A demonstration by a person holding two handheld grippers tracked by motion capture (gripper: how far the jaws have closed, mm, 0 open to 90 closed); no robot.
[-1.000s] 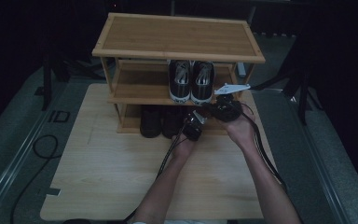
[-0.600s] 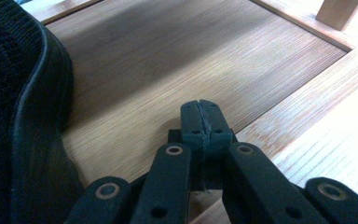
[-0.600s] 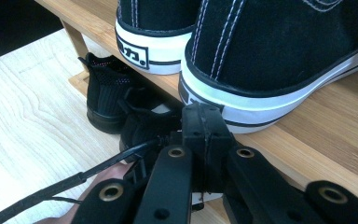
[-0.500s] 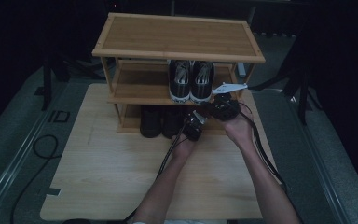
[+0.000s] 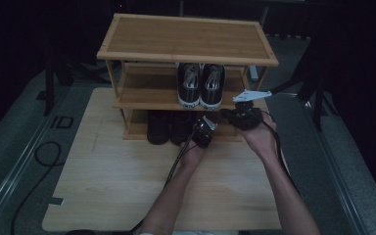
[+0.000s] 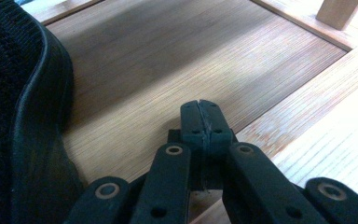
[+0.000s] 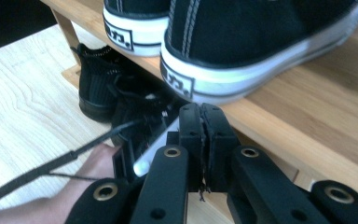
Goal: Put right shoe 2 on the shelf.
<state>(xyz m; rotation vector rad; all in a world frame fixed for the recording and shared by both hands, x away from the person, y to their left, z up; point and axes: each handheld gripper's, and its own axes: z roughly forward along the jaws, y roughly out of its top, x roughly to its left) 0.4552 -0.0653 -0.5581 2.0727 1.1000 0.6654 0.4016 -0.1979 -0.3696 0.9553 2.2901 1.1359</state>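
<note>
Your left gripper [image 5: 203, 131] sits low at the front of the three-tier bamboo shoe rack [image 5: 186, 36], its nose pointing in over the bottom shelf [image 6: 177, 60]. In the left gripper view its two black jaws are pressed flat together with nothing between them, hovering over bare wood. Just beside them, on the left of that view, rises the dark mesh side and rubber sole of a black knit shoe [image 6: 14, 116]. From above, this shoe belongs to a black pair [image 5: 169, 126] standing on the bottom shelf, immediately left of your left gripper.

Your right gripper [image 5: 242, 116] hangs at the front edge of the middle shelf [image 5: 144, 93], to the right of the pair of black canvas sneakers with white soles [image 5: 200, 85] that stand there heels outward. In the right gripper view its jaws look closed against each other, holding nothing, though they have just been easing apart very slightly. The heel of the nearer sneaker [image 7: 242, 56] lies just above and beyond the jaw tips, not touching them. Your left hand [image 7: 81, 179] shows lower left in that view, on the pale wooden table [image 5: 127, 196].
</note>
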